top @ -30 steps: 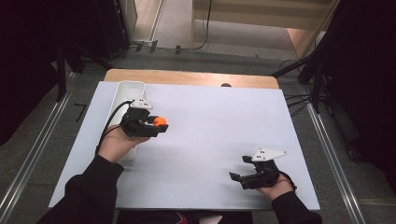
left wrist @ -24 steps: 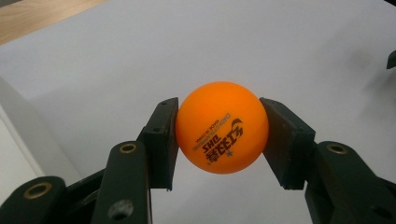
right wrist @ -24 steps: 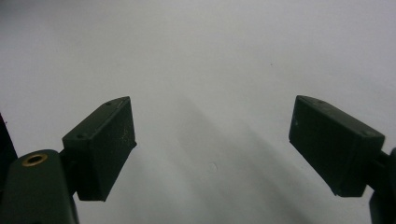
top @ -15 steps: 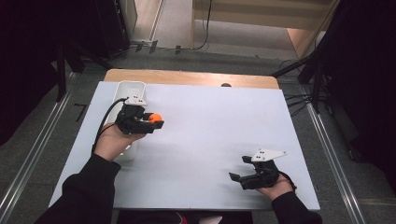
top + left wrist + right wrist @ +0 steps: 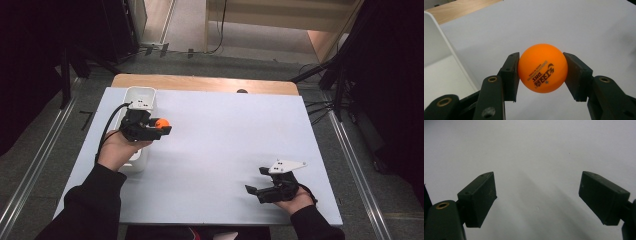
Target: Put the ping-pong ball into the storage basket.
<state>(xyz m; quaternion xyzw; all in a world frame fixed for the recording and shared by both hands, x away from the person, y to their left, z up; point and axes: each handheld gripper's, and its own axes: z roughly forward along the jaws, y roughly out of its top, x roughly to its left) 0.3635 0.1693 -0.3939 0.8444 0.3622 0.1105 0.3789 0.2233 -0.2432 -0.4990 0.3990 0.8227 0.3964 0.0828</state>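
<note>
The left hand-held gripper (image 5: 162, 129) is clamped on an orange ball (image 5: 542, 71), held above the bench (image 5: 225, 130) just beside a white bin (image 5: 141, 95) at the far left corner. The right hand-held gripper (image 5: 256, 182) rests near the bench's near right corner, jaws wide apart.
</note>
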